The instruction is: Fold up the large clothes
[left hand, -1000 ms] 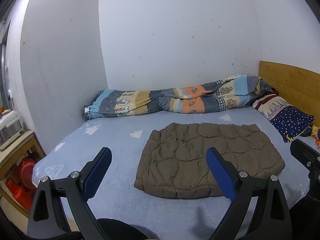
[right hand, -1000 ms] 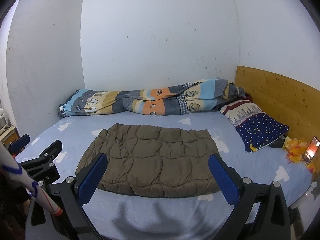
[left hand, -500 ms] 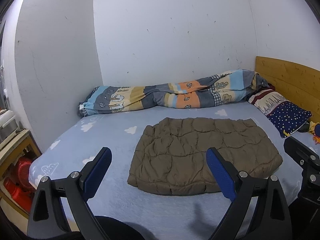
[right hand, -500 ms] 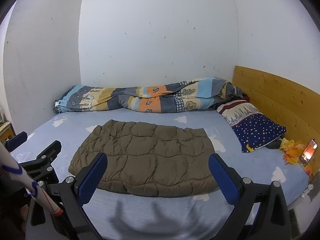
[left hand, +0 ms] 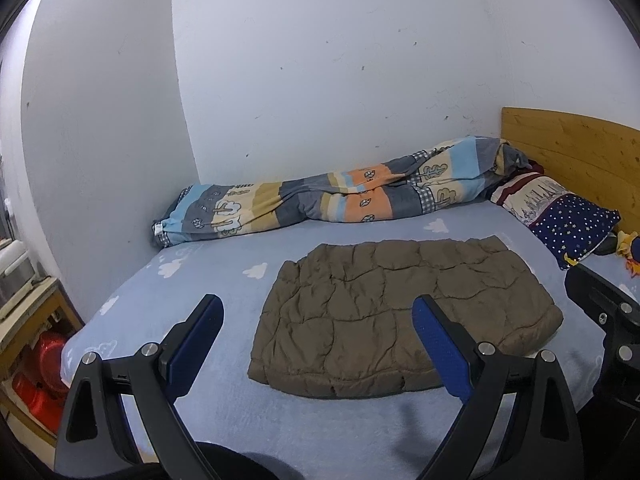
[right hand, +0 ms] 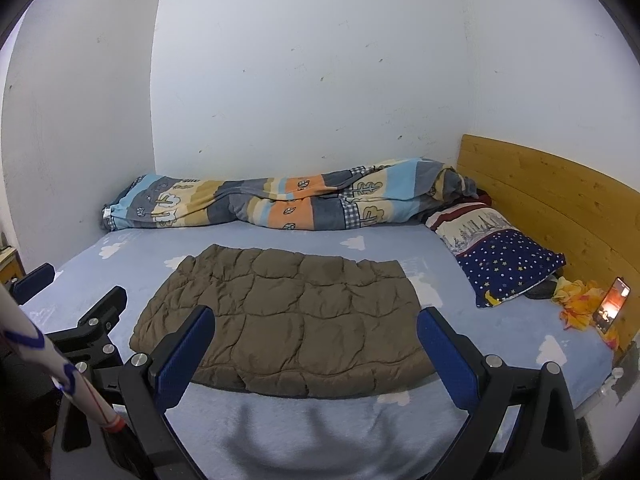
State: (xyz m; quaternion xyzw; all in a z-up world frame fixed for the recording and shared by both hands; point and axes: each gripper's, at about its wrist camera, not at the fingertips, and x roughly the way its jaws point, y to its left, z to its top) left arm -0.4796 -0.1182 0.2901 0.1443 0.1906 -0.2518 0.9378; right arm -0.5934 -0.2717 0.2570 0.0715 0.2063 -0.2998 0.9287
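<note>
While both hand-held grippers are held above the near edge of the bed, the scene is laid out as follows.

Bed (right hand: 280,436): covered by a light blue sheet with white clouds; taken as the landmark.
Duvet (right hand: 280,204): a patchwork roll is laid along the far edge of the bed, against the wall.
Pillow (right hand: 508,260): a star-printed pillow is set at the headboard (right hand: 560,200) end of the bed.
Phone (right hand: 612,304): propped lit beside the pillow, next to a yellow-orange cloth (right hand: 576,300).
Shelf (left hand: 28,320): seen off the foot end of the bed, with red items below.
Jacket (right hand: 280,316): a brown quilted garment is folded flat mid-bed, well apart from the duvet; its long axis is run parallel to the duvet, from foot end to headboard end.
Obstruction: nothing is placed between the grippers and the jacket.
Left hand-held gripper (left hand: 316,344): released, blue pads spread wide, nothing held.
Right hand-held gripper (right hand: 316,348): released likewise, nothing grasped.
</note>
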